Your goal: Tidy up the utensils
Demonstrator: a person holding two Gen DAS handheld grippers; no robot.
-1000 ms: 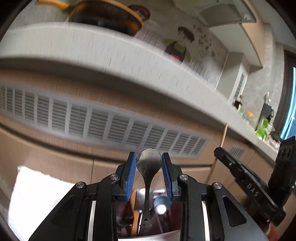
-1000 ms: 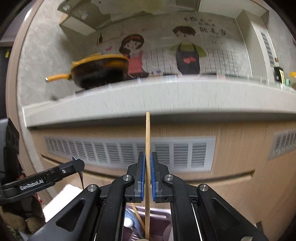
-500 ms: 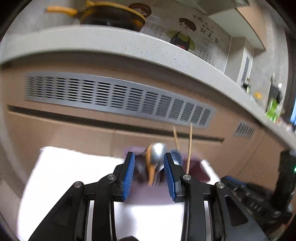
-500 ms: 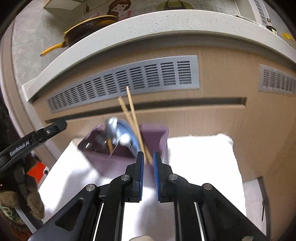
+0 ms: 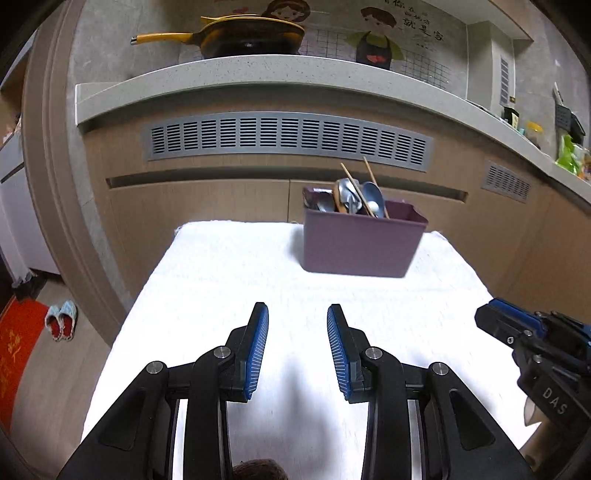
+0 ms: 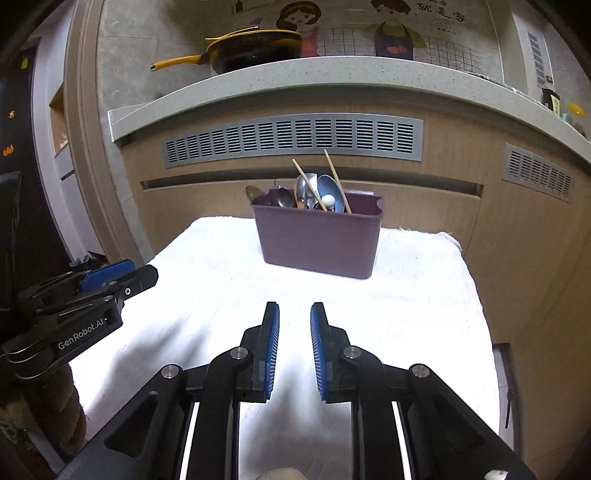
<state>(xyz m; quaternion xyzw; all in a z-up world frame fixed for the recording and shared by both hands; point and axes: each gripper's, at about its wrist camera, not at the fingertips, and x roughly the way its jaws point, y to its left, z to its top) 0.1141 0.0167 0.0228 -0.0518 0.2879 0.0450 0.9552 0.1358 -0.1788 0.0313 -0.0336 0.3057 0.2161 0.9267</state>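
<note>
Left wrist view: left gripper [image 5: 297,325] low over the white cloth [image 5: 221,280], level, jaws spread wide, blue pads [image 5: 256,350] parted, nothing between them. Right gripper [image 5: 491,321] enters at 3 o'clock, tip only. Right wrist view: right gripper [image 6: 294,325] same low pose, jaws parted by a narrower gap, nothing held; left gripper [image 6: 118,277] at 9 o'clock.

Further off, at 12 to 1 o'clock, one purple bin [image 5: 360,243] stands upright at the far part of the cloth, well apart from both grippers. Inside it: two wooden chopsticks [image 6: 336,181], leaning; several spoons [image 6: 321,190] bunched bowl-up, exact count unclear, at least four. One has a white ball end [image 6: 328,200].

Beyond: cabinet front with two grey vent grilles [image 5: 288,138]. On the counter [image 5: 258,74], one yellow-handled pan [image 5: 251,35].
</note>
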